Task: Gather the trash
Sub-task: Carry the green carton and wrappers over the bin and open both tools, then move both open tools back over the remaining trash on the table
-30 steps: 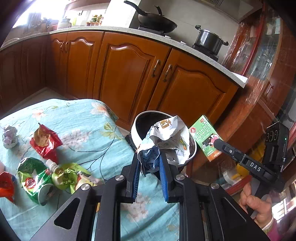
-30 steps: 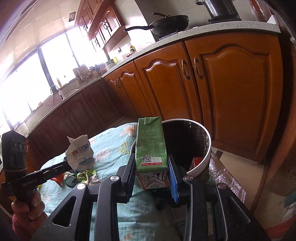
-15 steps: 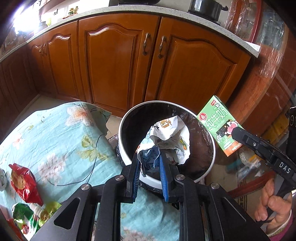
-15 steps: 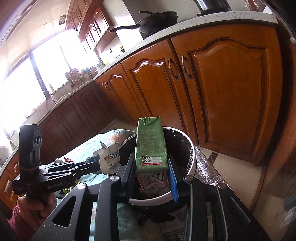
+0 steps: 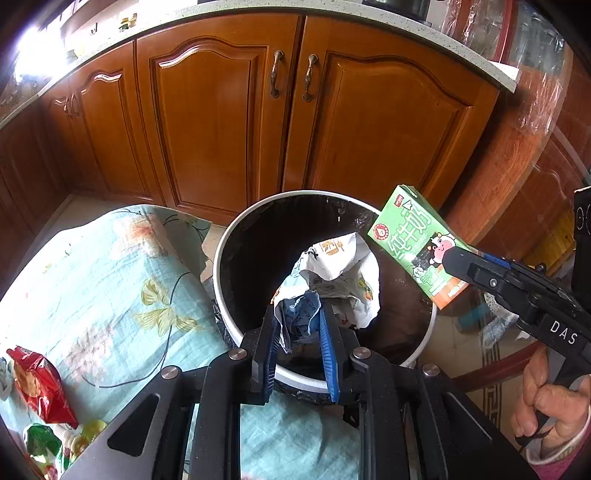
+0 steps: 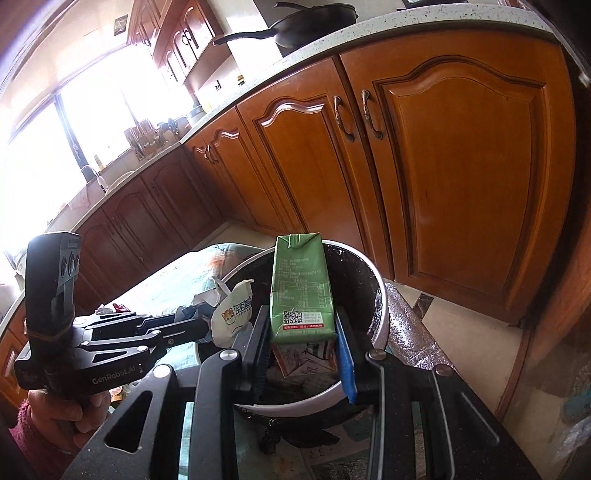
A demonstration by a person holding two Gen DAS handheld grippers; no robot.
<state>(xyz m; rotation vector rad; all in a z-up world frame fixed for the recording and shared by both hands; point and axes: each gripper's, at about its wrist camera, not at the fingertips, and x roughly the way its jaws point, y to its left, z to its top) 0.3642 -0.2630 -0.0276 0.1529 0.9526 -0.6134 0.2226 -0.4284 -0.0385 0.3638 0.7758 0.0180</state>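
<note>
- red snack wrapper lying on the floral-cloth desk, far left
- left tool pinching crumpled white wrapper over the bin
- right tool clamped on green milk carton, above the bin rim

A home kitchen, seen low down by the base cabinets.

Arched wooden cabinet doors with curved metal handles run under a speckled stone counter. On the counter's far part a black wok sits with its long handle sticking out. Further along, beneath a bright window, a tap curves up at the counter's edge. Wall cupboards hang above. A white-rimmed trash bin with a black liner stands on the pale tiled floor, beside a floral cloth.
</note>
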